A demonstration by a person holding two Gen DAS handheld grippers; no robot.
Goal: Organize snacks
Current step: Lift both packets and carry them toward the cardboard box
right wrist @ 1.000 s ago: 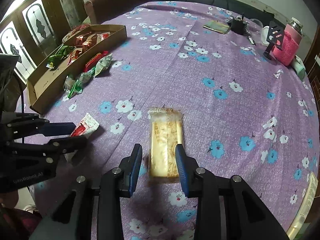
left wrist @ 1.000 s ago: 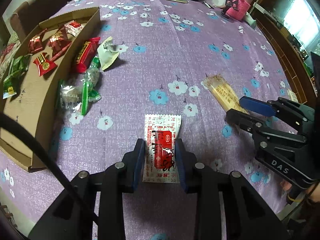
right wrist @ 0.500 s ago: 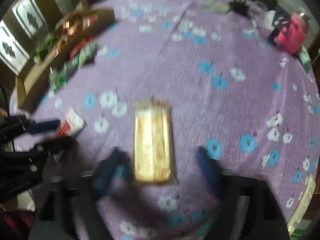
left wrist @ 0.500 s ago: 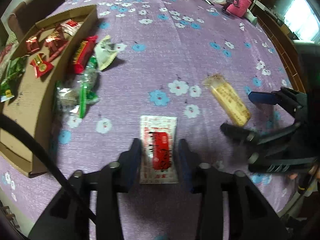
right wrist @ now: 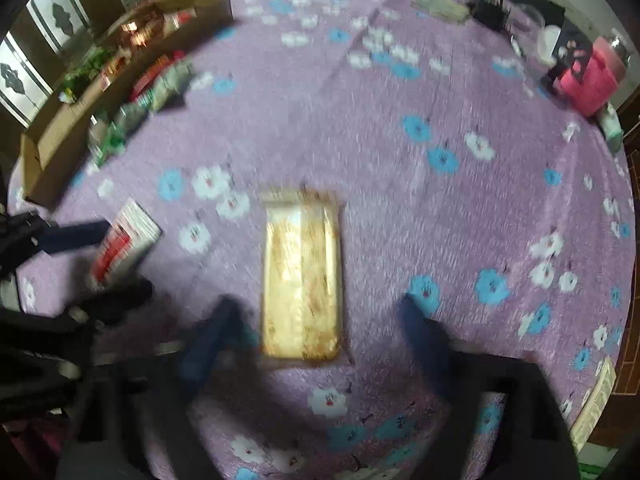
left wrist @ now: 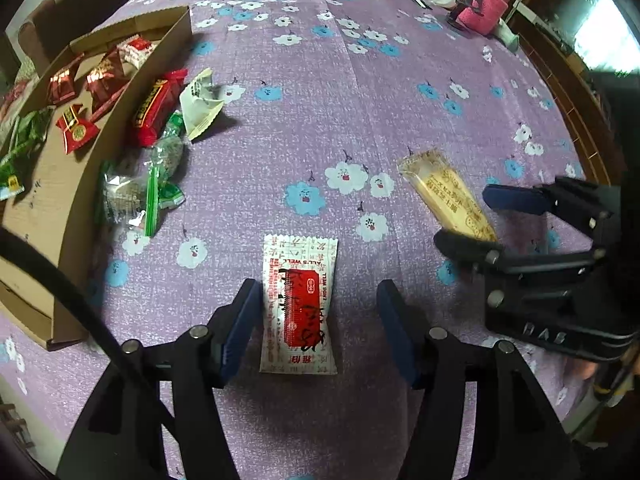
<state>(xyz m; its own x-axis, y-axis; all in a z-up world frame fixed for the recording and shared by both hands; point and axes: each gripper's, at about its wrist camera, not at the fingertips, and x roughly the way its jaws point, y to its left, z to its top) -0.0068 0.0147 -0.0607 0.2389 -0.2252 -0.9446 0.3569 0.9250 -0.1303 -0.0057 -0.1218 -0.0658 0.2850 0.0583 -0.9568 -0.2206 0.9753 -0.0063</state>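
Both grippers straddle their snacks on the worktop: left gripper [left wrist: 316,320] jaws opening around the red-and-white packet [left wrist: 298,304], right gripper [right wrist: 316,332] jaws closing around the golden biscuit pack [right wrist: 302,276], neither gripped yet.

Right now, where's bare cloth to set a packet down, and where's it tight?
Free: the purple floral tablecloth between the brown cardboard tray and the pink sleeved jar, and beyond the gold biscuit bar. Crowded: the loose red and green wrappers along the tray's wall.
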